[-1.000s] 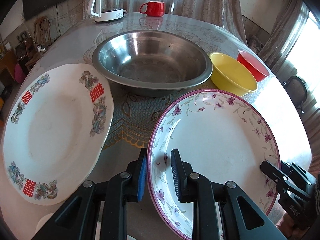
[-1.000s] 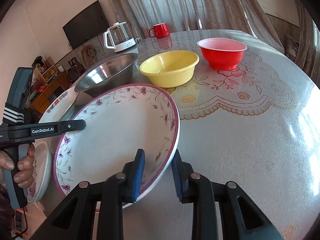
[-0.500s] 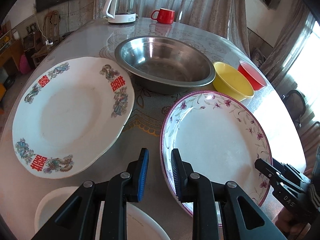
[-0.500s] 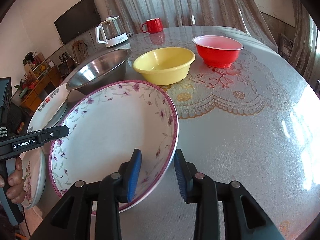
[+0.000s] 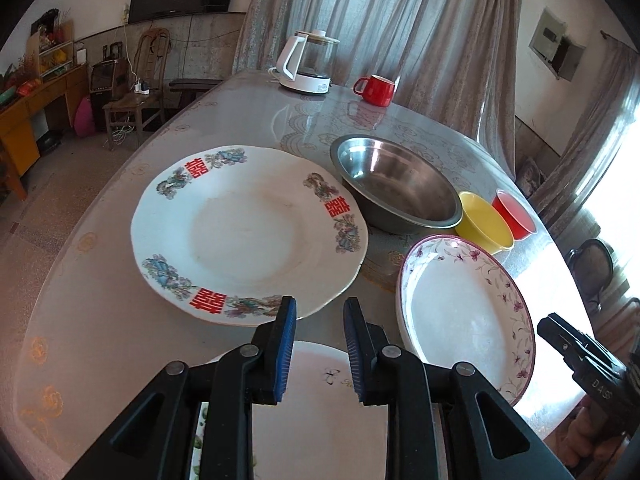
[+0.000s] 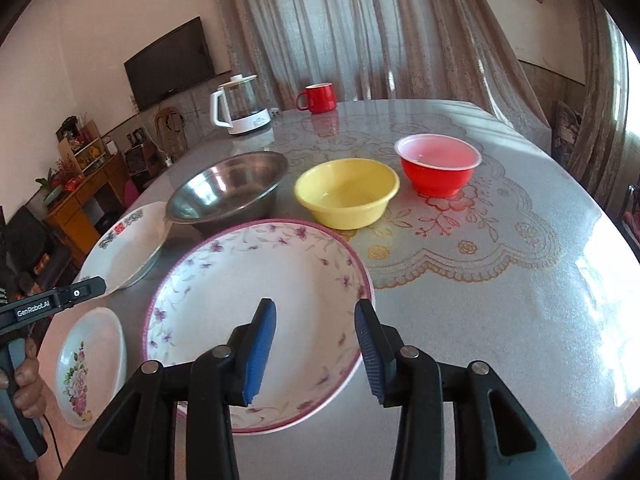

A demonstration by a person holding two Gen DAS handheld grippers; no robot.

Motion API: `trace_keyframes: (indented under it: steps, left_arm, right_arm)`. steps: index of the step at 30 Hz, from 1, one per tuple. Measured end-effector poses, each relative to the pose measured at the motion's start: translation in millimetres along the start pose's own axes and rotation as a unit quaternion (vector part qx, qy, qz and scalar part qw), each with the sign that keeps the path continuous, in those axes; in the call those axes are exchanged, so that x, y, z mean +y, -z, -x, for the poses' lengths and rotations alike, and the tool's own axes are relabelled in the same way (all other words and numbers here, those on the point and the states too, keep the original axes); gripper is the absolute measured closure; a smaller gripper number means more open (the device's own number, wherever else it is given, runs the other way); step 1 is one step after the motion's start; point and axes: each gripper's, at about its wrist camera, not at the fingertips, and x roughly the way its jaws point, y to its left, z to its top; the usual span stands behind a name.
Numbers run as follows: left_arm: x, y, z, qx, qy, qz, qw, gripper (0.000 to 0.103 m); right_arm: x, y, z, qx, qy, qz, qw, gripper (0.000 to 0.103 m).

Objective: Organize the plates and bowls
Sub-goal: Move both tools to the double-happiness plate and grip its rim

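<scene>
Now that both grippers are backing away with jaws parted and holding nothing, the purple-flowered plate (image 6: 256, 316) is lying flat and free on the round table (image 6: 500, 280), where a second ago each was clamping its rim. Beside it, largest first, are sitting the plate with red characters (image 5: 248, 232), the steel basin (image 5: 396, 192), the yellow bowl (image 6: 347, 193), the red bowl (image 6: 438, 164) and a small rose-patterned plate (image 6: 90, 364). The right gripper (image 6: 316, 348) is gaping wide over the released plate and the left gripper (image 5: 320, 350) is hovering narrowly open above the small plate, so stacking probably comes next.
</scene>
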Motion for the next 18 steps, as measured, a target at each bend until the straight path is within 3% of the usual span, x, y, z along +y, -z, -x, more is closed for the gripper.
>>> trace_keyframes:
  steps: [8,18]
  left_arm:
    - [56,5,17,-0.018,-0.034,0.045,0.9982,0.078]
    - [110,6,18,-0.026,-0.045,0.099,0.9937,0.074]
  right_arm:
    - [81,4,-25,0.059,-0.137,0.072,0.986,0.061]
    - [140,-3,-60,0.091,-0.184,0.109,0.973,0.061]
